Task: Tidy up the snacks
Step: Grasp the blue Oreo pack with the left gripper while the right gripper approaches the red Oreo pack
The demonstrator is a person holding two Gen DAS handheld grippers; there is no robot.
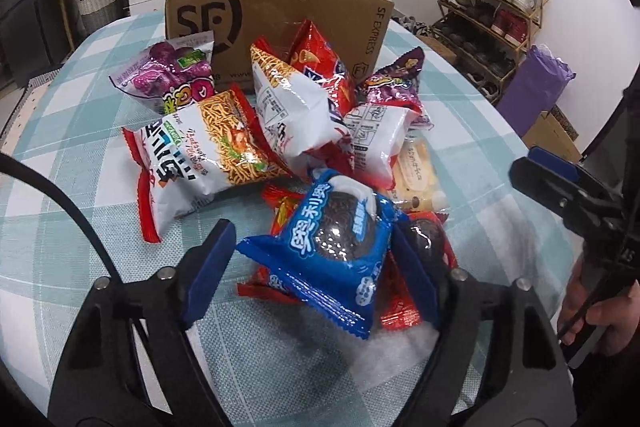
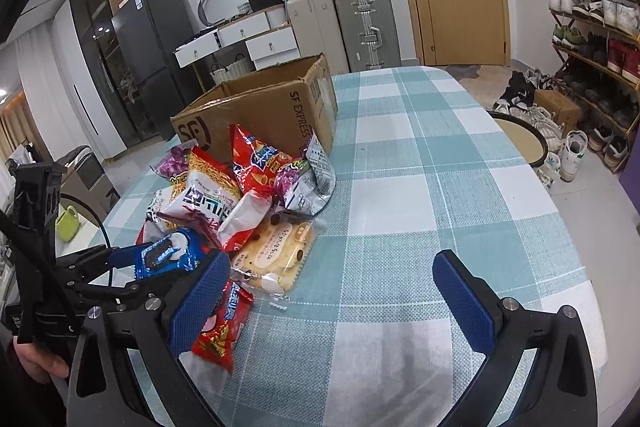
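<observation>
- Left gripper (image 1: 312, 231) right up close, its blue pads pinching the two side edges of the blue cookie pack (image 1: 328, 247)
- That pack sits tilted on top of red wrappers (image 1: 396, 311), at the near end of the snack pile
- Right gripper (image 2: 330, 263) hangs spread wide, nothing between the pads, only bare checked tablecloth (image 2: 440, 187) under it
- Its left-side pad (image 2: 200, 299) sits just beside a red wrapper in the right wrist view; I cannot tell whether they touch
- From that side, the left gripper (image 2: 132, 267) shows low at the pile's edge, blue pack (image 2: 168, 255) in its jaws
- Behind the pile, the cardboard box (image 1: 280, 15) stands open-topped, and the red chip bag (image 1: 316, 63) leans against its front wall
- Noodle snack bag (image 1: 200, 151) lies on the pile's left flank, the pale biscuit pack (image 2: 276, 251) on its right fringe
- Plenty of free cloth to the right of the pile, running out to the table's curved edge
- Beyond that rim, a round stool (image 2: 520, 143) and a shoe rack (image 2: 592, 39)
</observation>
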